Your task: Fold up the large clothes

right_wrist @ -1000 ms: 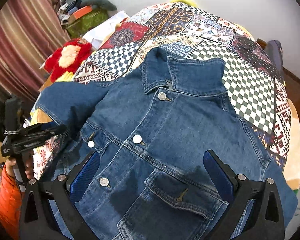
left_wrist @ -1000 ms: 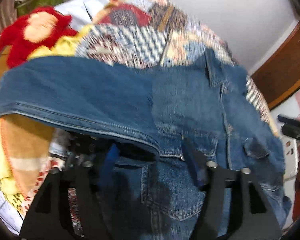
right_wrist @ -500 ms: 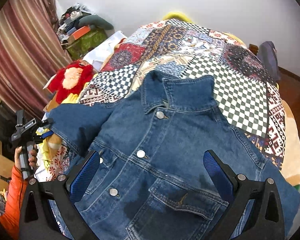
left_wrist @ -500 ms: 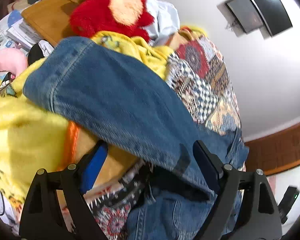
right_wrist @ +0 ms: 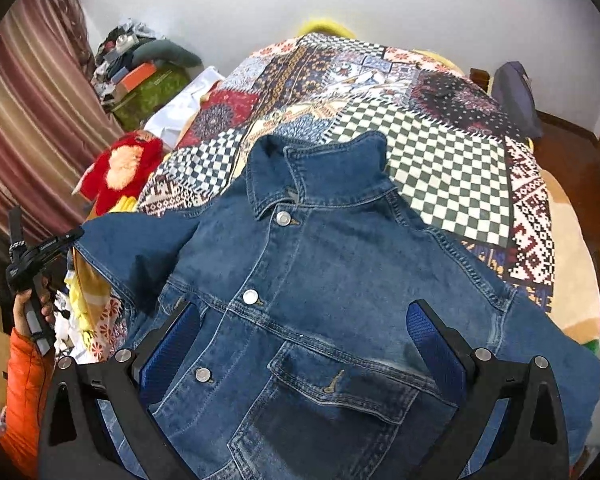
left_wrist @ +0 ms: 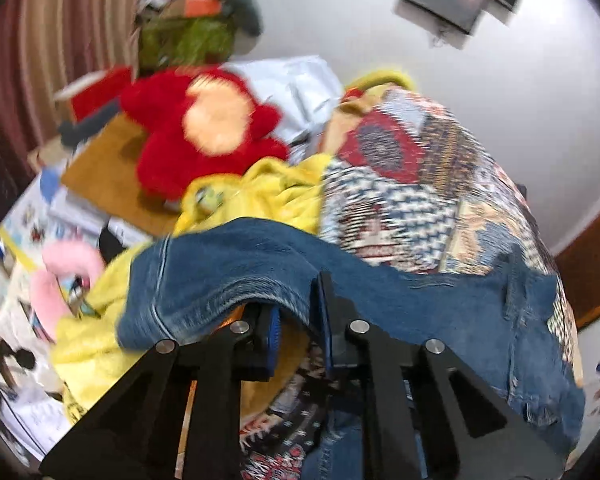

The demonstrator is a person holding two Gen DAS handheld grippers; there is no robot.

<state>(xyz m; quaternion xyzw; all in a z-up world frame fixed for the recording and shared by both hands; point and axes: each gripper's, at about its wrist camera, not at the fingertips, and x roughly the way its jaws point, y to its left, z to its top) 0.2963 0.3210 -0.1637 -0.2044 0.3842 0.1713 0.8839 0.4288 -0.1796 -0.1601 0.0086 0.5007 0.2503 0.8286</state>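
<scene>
Step in hand: folding the first sleeve (left_wrist: 220,280) of the denim jacket (right_wrist: 320,280) in over its front, judging by the grip on it.
How to do it well: lift the sleeve edge only enough to clear the bed, carry it across towards the button line, and lay it flat with the cuff end square; keep the shoulder seam as the hinge so the body of the jacket does not drag.
What to watch: the denim is stiff and heavy, so a thin pinch may slip; a deeper bite on the hem would likely hold better.
Left hand-held gripper (left_wrist: 300,320): jaws drawn nearly together, pinching the lower edge of the sleeve, which drapes over the fingertips.
Right hand-held gripper (right_wrist: 300,344): jaws spread wide, nothing between the pads; it hovers above the chest pocket (right_wrist: 340,384), and whether the tips touch the cloth cannot be told.
Where the jacket lies: front up and buttoned on the patchwork bedspread (right_wrist: 440,152), collar (right_wrist: 320,168) pointing away from the right hand-held gripper, the other sleeve trailing off towards the right edge of the bed.
Sleeve relative to the grip: it hangs off the left edge of the bed, over a yellow blanket (left_wrist: 268,192).
Nearby: a red plush toy (left_wrist: 204,128) sits beyond the sleeve, well apart from the grip.
Person: a hand (right_wrist: 32,308) in an orange sleeve holds the left tool's handle.
</scene>
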